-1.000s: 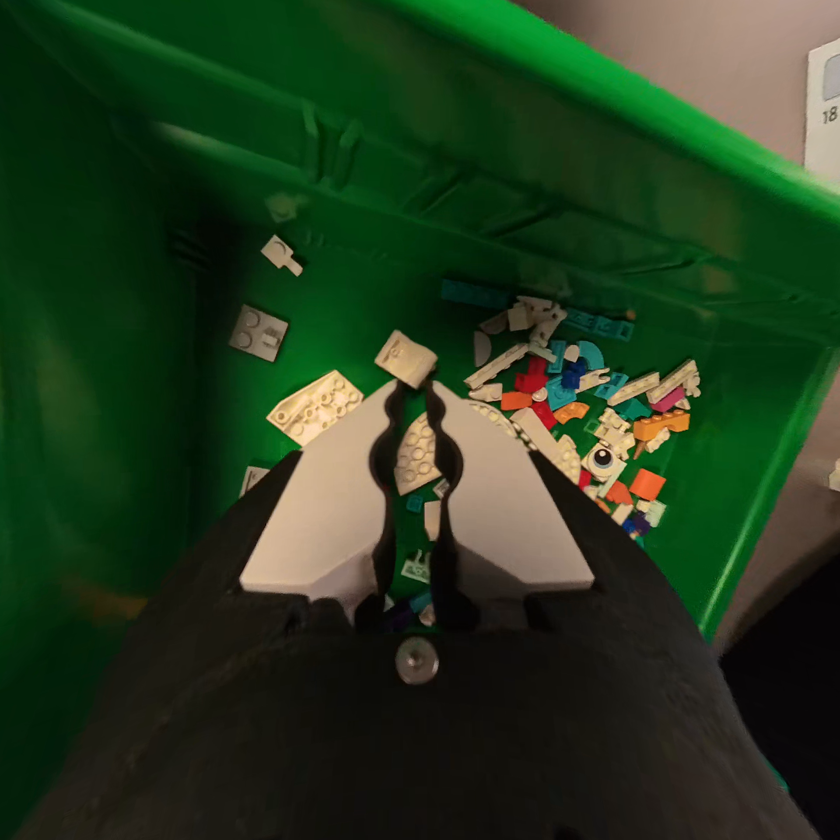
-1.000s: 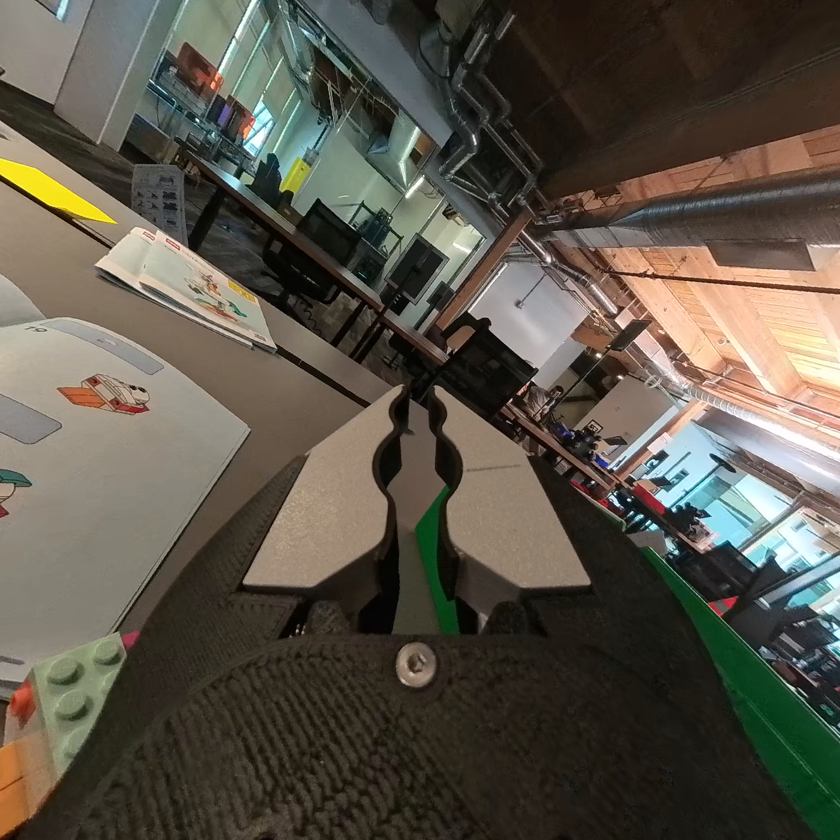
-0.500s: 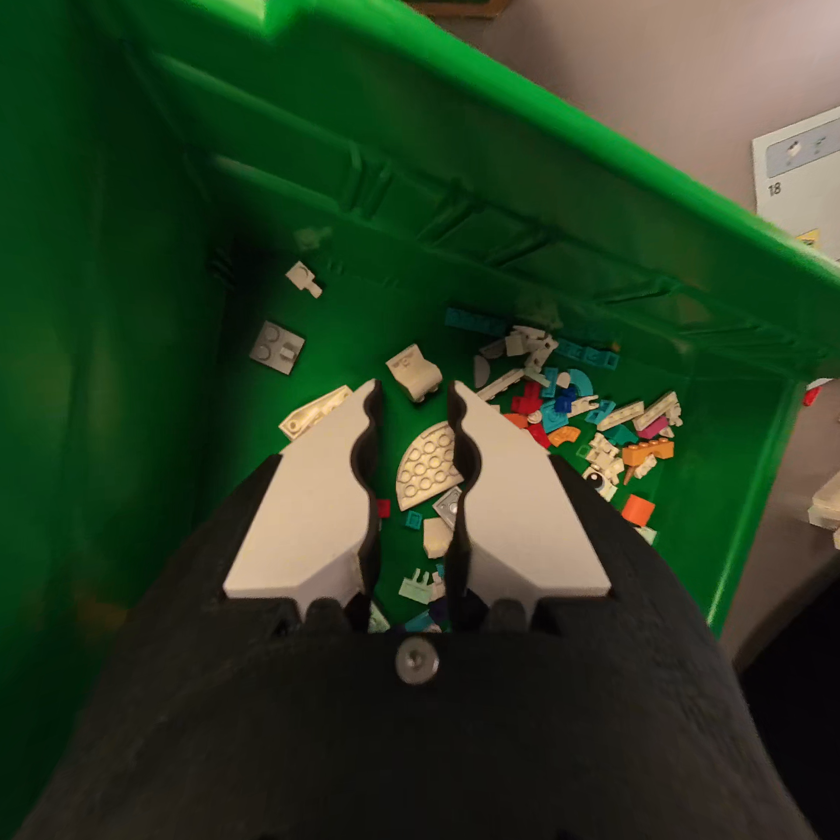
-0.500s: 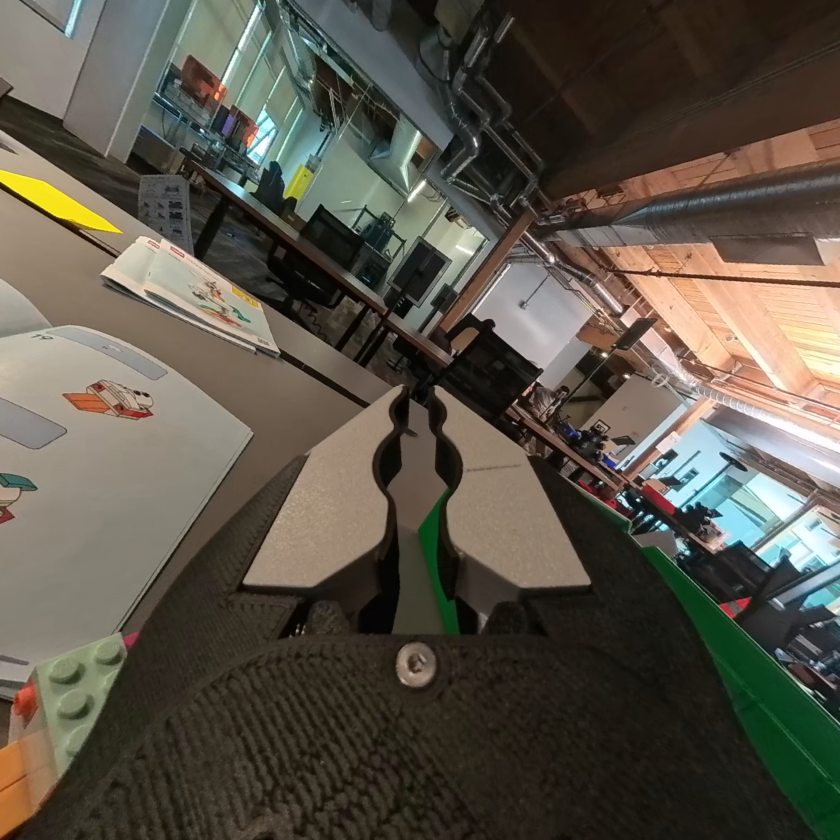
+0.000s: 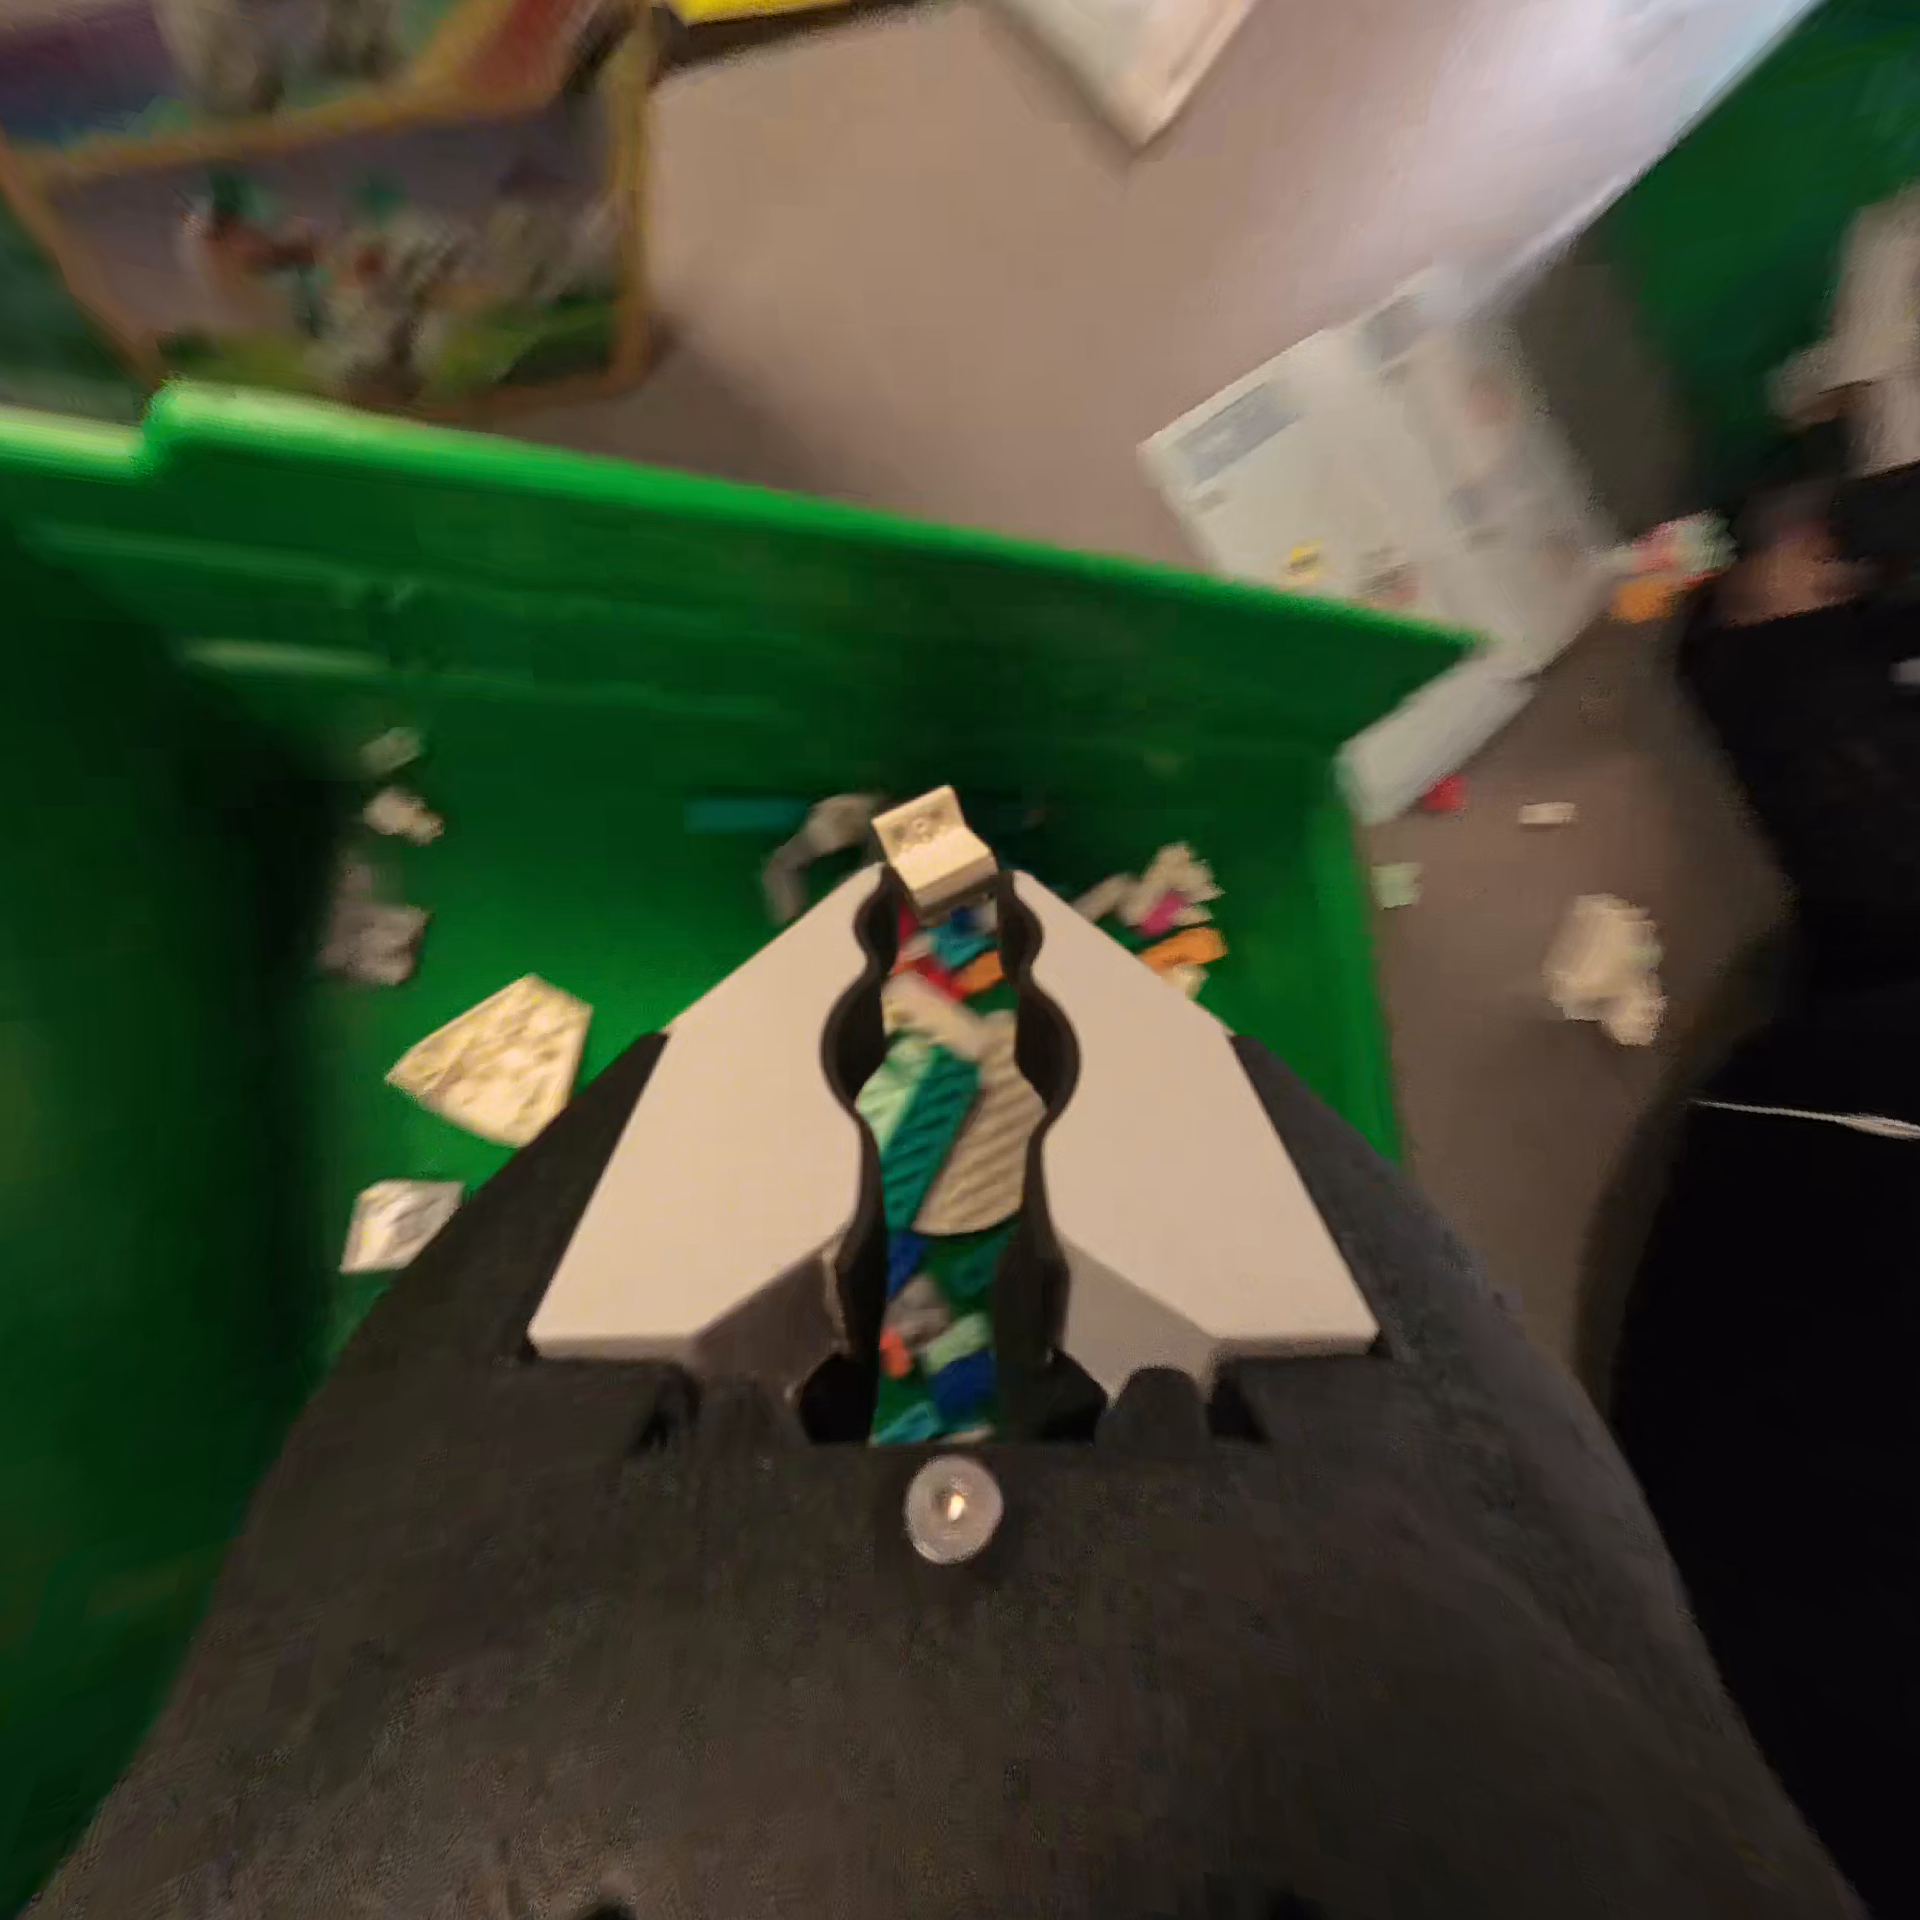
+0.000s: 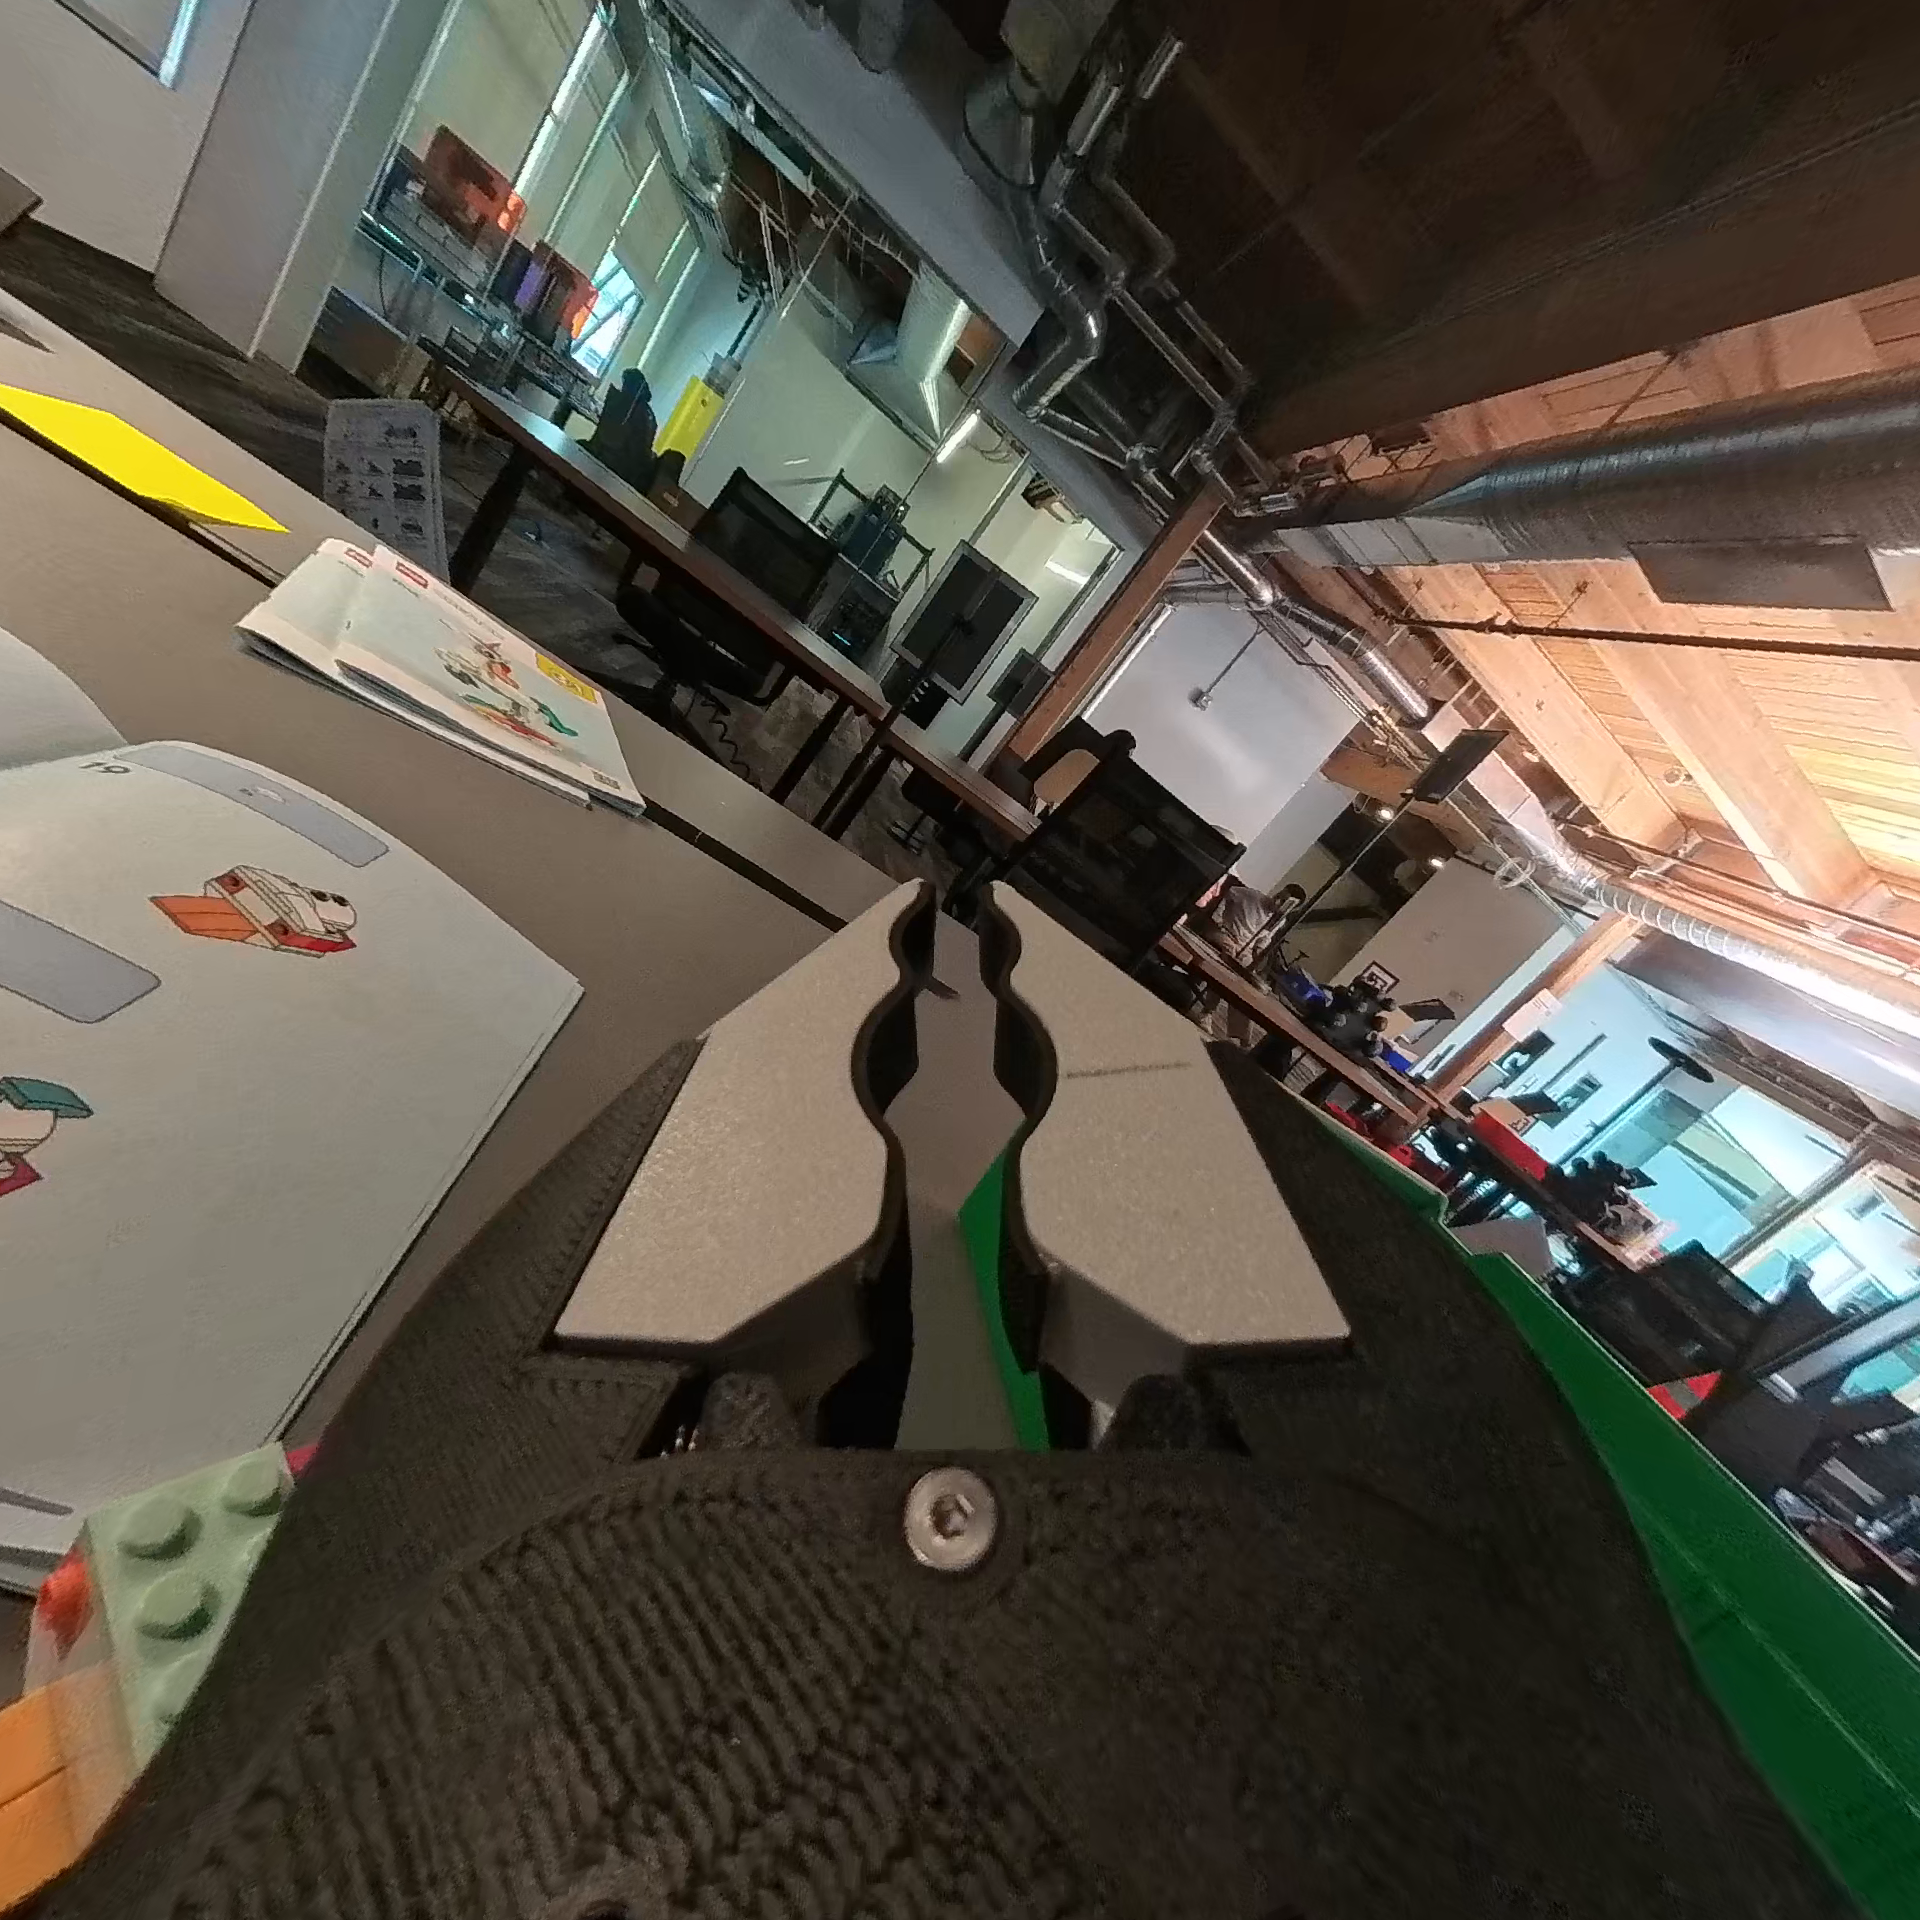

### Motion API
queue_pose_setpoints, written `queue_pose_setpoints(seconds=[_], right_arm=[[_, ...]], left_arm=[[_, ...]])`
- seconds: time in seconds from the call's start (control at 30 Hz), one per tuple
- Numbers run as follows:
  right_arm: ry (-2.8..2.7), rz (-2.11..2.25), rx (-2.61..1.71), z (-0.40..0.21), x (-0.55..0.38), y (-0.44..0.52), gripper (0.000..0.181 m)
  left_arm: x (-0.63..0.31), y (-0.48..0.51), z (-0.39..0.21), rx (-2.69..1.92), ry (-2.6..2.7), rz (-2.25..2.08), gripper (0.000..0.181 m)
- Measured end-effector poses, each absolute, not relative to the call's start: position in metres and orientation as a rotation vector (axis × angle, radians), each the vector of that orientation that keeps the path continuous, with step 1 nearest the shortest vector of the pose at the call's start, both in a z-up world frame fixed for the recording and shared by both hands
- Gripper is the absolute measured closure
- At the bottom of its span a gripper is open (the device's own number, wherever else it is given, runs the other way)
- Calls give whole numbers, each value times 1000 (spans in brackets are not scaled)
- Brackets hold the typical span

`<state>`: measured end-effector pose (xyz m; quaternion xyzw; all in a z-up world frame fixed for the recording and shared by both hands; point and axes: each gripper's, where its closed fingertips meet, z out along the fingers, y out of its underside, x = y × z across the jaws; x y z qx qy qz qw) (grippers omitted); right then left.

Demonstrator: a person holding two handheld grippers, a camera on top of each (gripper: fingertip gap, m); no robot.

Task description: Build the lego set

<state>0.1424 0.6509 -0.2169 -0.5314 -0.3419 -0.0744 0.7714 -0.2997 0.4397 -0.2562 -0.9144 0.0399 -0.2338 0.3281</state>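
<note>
My left gripper (image 5: 940, 894) is shut on a small white lego piece (image 5: 932, 847) at its fingertips and holds it above the green bin (image 5: 727, 623). The view is blurred by motion. Several loose coloured bricks (image 5: 1143, 925) and a white wedge plate (image 5: 499, 1055) lie on the bin floor below. My right gripper (image 6: 956, 904) is tilted and low over the dark table, with its jaws nearly together and nothing between them. A partly built model with a light green plate (image 6: 177, 1558) shows at the lower left edge of the right wrist view.
An open instruction booklet (image 6: 260, 1039) lies left of my right gripper, with a second booklet (image 6: 447, 665) farther back. The bin's rim (image 6: 1662, 1507) runs along its right. In the left wrist view a booklet (image 5: 1382, 499) and scattered pieces (image 5: 1600, 966) lie beyond the bin. Left tips to right tips: about 50 centimetres.
My left gripper opened over the white piece, then closed on it and rose out of the bin. My right gripper has barely moved.
</note>
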Motion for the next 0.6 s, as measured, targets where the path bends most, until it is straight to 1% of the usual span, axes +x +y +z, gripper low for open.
queue_pose_setpoints(seconds=[0.1,0.17,0.37,0.6], right_arm=[[-744,-160,-1150,-217,142,650,175],[-745,-159,-1149,-217,142,650,175],[-746,-160,-1149,-217,141,650,175],[-748,-161,-1150,-217,141,650,175]], left_arm=[[-268,427,-210,-2167,148,-900,164],[-255,416,-194,-2086,162,-1046,164],[-229,397,-172,-1962,247,-1274,164],[-219,392,-160,-1893,264,-1370,164]])
